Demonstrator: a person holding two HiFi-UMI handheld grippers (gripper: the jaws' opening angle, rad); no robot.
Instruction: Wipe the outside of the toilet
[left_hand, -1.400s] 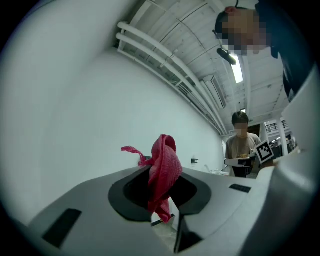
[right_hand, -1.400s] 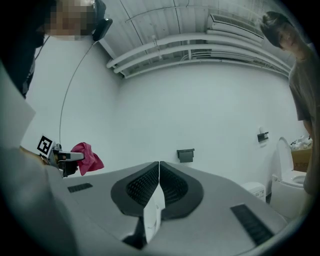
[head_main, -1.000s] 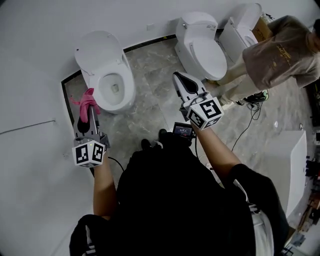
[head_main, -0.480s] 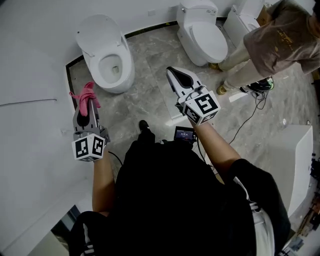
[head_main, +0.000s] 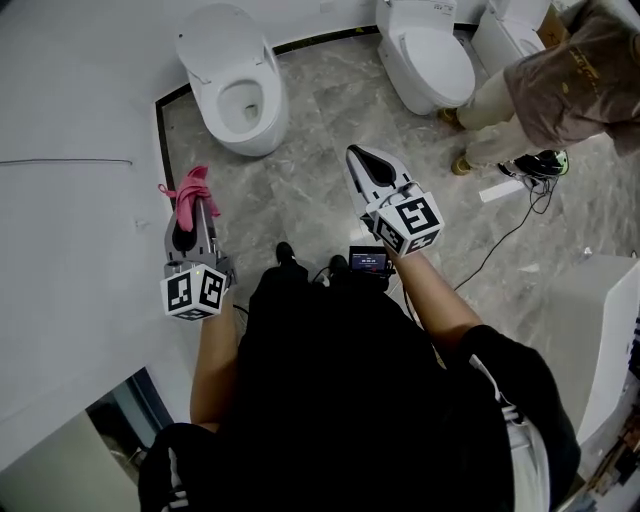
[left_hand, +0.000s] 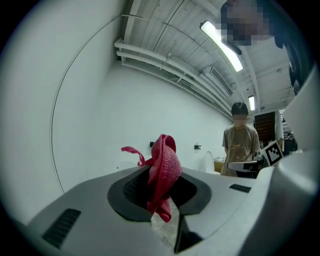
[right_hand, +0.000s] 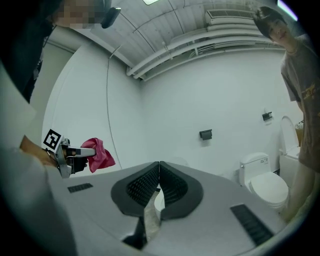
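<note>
**Q:** Where is this?

**A:** A white-walled washroom with a grey marble floor (head_main: 320, 190) and toilets lined along the far wall. The toilet (head_main: 240, 95) with its lid up stands ahead of the person, well apart from both grippers. A second person (head_main: 570, 80) stands near the closed toilet (head_main: 430, 60) to the right.

**Q:** What stage is the job at?

**A:** It looks like the approach: nothing touches the porcelain, so no wiping appears to be under way. The next move calls for stepping closer and lowering the cloth onto the outer bowl, keeping it off the rim and the inside.

**Q:** And the grippers?

**A:** The left gripper (head_main: 193, 210) is clamped on a pink cloth (head_main: 190, 188), which bunches up and stands out past its jaws. The right gripper (head_main: 362, 157) has its jaws pressed together with nothing between them, and it is held up in the air, touching nothing.
</note>
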